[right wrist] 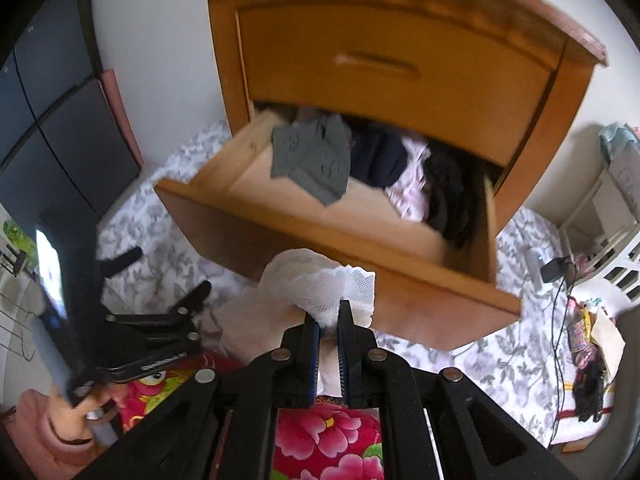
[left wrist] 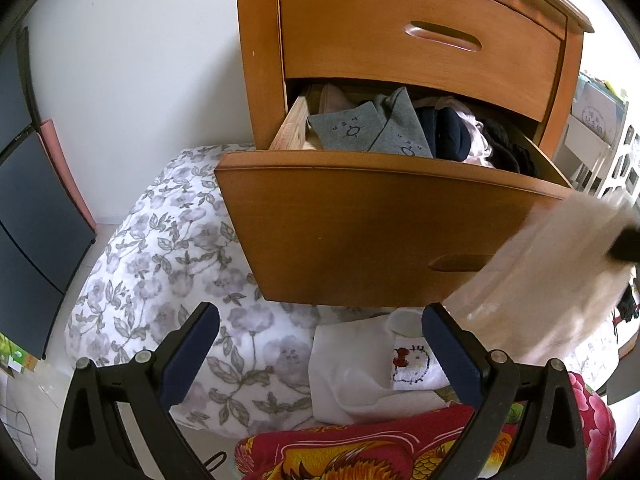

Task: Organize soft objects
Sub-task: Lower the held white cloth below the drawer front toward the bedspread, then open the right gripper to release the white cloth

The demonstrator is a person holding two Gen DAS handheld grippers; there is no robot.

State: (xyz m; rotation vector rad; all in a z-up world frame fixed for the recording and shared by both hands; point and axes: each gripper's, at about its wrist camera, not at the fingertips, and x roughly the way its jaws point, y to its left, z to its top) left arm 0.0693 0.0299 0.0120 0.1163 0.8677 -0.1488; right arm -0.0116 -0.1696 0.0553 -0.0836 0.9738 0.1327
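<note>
1. The right gripper (right wrist: 329, 320) has its jaws nearly together, pinching a bunch of pale lace-edged mesh fabric (right wrist: 320, 284); the rest of that cream garment hangs down to the left of the jaws.
2. From the left wrist view the same pale garment (left wrist: 540, 280) shows as a blurred sheet at the right, in front of the right part of the drawer front.
3. The left gripper (left wrist: 320, 344) stands with its jaws wide apart and nothing between the pads; it points down at the bedding.
4. Below its jaws lies a white folded cloth (left wrist: 352, 368) with a small embroidered cartoon patch, resting partly on the grey floral quilt (left wrist: 168, 248) and partly on a red flowered blanket (left wrist: 360, 452).
5. Just above both grippers, the lower drawer (right wrist: 280, 224) of a wooden nightstand (left wrist: 400, 40) is pulled out; the upper drawer is closed.
6. Inside the open drawer, grey socks (left wrist: 360, 128) with small printed marks lie at the left, dark navy items (left wrist: 444, 132) sit in the middle, a pale pink piece is beside them and a black garment (right wrist: 452, 196) fills the right end. The front left of the drawer floor is bare wood.
7. Dark panels (left wrist: 32, 200) stand against the wall at the left.
</note>
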